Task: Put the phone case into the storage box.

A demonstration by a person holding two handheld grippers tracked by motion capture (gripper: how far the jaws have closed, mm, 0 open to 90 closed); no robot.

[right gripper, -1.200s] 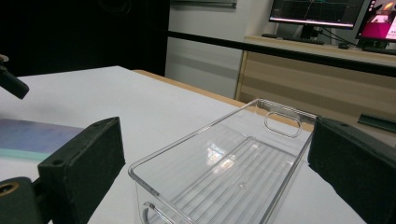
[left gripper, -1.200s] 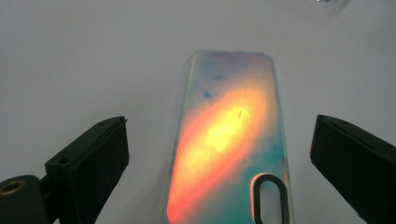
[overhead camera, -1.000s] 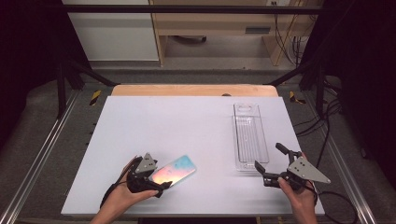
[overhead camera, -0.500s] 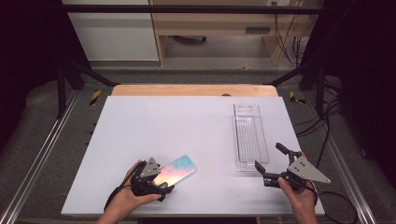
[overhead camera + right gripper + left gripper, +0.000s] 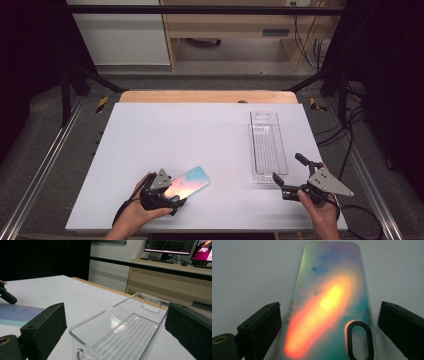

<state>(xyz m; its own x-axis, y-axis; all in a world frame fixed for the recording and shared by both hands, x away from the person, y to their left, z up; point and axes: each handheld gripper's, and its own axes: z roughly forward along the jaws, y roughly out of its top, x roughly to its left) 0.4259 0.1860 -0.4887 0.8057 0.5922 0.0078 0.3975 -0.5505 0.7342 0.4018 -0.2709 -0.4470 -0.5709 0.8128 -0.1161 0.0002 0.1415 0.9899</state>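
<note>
Our left tongs (image 5: pixel 325 322) stand wide open astride the iridescent phone case (image 5: pixel 329 305), flat on the tabletop (image 5: pixel 165 135), touching neither edge. Our right tongs (image 5: pixel 115 327), equally spread, face the clear tray (image 5: pixel 120 327). Closing off-centre, we judge, could skid the slick case away.

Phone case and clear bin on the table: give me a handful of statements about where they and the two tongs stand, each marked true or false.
1. The phone case lies between the open jaws of the left tongs. True.
2. The clear plastic bin holds the phone case. False: the bin is empty; the case lies on the white table, apart from it.
3. The right tongs are open, near the bin's near end. True.
4. The case is plain black. False: it is iridescent, orange, teal and blue.
5. The bin lies on the table's left half. False: it lies on the right.
</note>
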